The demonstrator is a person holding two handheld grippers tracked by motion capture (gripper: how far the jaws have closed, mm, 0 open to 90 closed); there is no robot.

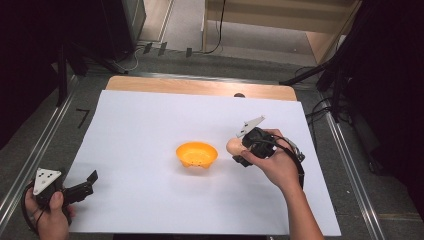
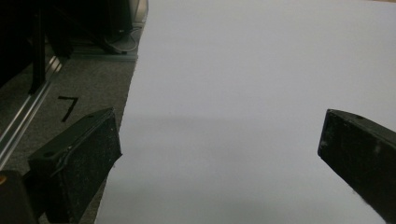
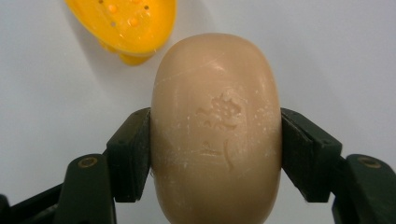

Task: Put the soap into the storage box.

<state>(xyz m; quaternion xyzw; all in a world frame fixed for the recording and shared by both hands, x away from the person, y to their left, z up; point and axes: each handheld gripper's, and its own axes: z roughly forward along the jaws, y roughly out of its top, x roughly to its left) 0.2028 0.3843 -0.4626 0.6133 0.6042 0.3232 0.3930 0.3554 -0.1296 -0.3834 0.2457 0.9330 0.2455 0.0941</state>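
A tan oval bar of soap (image 3: 215, 135) with a stamped mark on its face is clamped between the two black jaws of my right gripper (image 3: 215, 151), which is shut on it. In the high view the soap (image 1: 233, 146) is held above the white sheet just right of an orange dish with small holes (image 1: 197, 154), and the right gripper (image 1: 239, 150) points left toward it. The dish (image 3: 123, 23) appears at the upper left of the right gripper view. My left gripper (image 1: 92, 181) rests at the sheet's near left edge, open, with nothing between its fingers (image 2: 79, 158).
A white sheet (image 1: 150, 120) covers most of the wooden table (image 1: 200, 86). Grey carpet with a black mark (image 2: 68, 107) and a metal rail (image 1: 30, 150) lie to the left. Dark stands and cables stand around the far edge.
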